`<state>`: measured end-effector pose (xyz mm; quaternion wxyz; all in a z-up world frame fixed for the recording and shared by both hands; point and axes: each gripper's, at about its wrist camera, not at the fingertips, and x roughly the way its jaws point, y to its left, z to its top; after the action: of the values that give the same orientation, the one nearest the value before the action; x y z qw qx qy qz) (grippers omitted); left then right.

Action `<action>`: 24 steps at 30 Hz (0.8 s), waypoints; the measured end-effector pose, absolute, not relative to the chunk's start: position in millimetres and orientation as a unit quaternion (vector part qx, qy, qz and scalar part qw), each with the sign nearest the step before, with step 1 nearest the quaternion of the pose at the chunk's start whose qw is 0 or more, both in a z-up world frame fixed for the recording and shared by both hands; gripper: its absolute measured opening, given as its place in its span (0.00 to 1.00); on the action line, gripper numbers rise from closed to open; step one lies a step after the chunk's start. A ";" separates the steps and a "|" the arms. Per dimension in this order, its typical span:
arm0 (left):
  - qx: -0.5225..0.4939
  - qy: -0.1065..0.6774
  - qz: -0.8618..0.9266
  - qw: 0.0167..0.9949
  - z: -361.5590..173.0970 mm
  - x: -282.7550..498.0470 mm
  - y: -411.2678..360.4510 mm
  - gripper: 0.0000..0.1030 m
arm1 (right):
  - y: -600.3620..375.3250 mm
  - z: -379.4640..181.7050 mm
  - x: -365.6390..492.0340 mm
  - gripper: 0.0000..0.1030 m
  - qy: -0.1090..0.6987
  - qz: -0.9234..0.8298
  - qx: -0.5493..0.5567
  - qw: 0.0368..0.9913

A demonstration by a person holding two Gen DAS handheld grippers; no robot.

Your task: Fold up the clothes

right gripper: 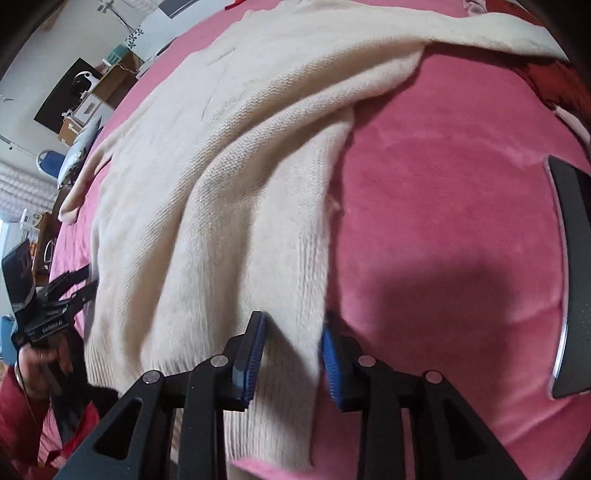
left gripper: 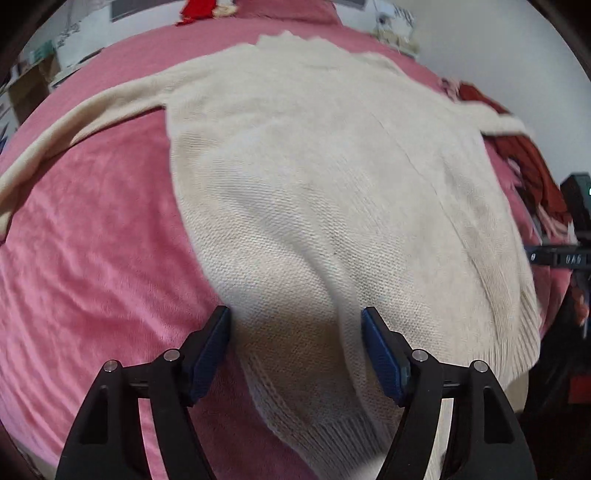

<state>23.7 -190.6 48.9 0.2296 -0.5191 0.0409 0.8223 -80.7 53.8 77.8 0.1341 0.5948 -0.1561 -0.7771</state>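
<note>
A cream knit sweater (left gripper: 314, 166) lies spread flat on a pink blanket (left gripper: 92, 258), with its sleeves out to both sides. My left gripper (left gripper: 295, 328) is open and low over the sweater's lower left corner, and the knit lies between its blue pads (left gripper: 210, 354). In the right wrist view the sweater (right gripper: 229, 177) shows long ridges running toward my right gripper (right gripper: 291, 339). That gripper is open, its pads astride the ribbed hem at the sweater's right edge. The left gripper (right gripper: 70, 291), held by a hand, shows at the far left hem.
A red garment with pale fringe (left gripper: 532, 173) lies at the blanket's right side, partly under a sleeve. Another red item (left gripper: 195, 11) sits at the far end. A black, silver-rimmed object (right gripper: 572, 277) rests on the blanket to my right. Shelves and boxes (right gripper: 85, 107) stand beyond the left edge.
</note>
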 end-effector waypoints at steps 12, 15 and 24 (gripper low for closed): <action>-0.549 0.051 0.811 0.198 52.6 27.7 -199.7 0.79 | 188.2 117.8 22.4 0.06 -0.223 -0.741 0.629 0.071; -0.556 0.074 0.806 0.190 55.4 29.6 -200.2 0.79 | 216.8 106.1 33.0 0.07 -0.249 -0.726 0.640 0.042; -0.587 -0.012 0.792 0.166 76.4 26.6 -247.3 0.79 | 170.2 160.1 18.0 0.23 -0.088 -0.835 0.539 0.066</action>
<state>26.6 -247.3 76.4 0.1659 -0.5871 -0.0117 0.7922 18.0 170.2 160.1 0.0664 0.5390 -0.0882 -0.8351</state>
